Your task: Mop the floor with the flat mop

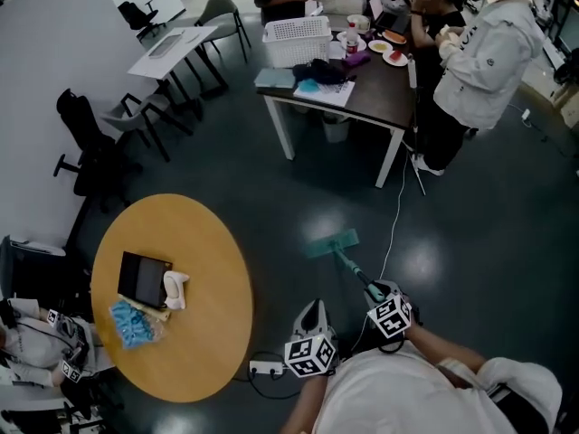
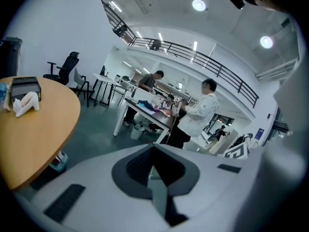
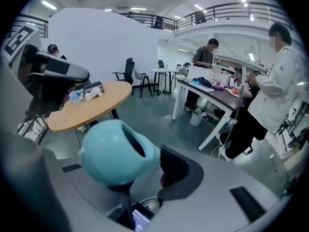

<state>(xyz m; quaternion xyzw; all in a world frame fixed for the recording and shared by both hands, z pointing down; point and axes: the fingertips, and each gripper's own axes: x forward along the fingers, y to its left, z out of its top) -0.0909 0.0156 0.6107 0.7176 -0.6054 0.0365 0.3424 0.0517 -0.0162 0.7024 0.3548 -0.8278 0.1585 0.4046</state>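
Observation:
The flat mop's teal head [image 1: 331, 242] lies flat on the dark floor ahead of me, and its teal handle [image 1: 353, 271] slants back to my right gripper [image 1: 375, 293]. That gripper is shut on the mop handle; in the right gripper view the handle's rounded teal end [image 3: 118, 151] fills the space between the jaws of the right gripper [image 3: 145, 174]. My left gripper [image 1: 312, 309] hangs beside it to the left, apart from the mop. In the left gripper view the dark pads of the left gripper [image 2: 154, 170] meet in a narrow V with nothing of the mop between them.
A round wooden table [image 1: 208, 333] stands close on the left with a black box [image 1: 143, 277] on it. A power strip [image 1: 264, 367] and a white cable [image 1: 394, 224] lie on the floor. Ahead are a dark desk [image 1: 380, 98], a person in a white jacket [image 1: 484, 61] and a black chair [image 1: 86, 143].

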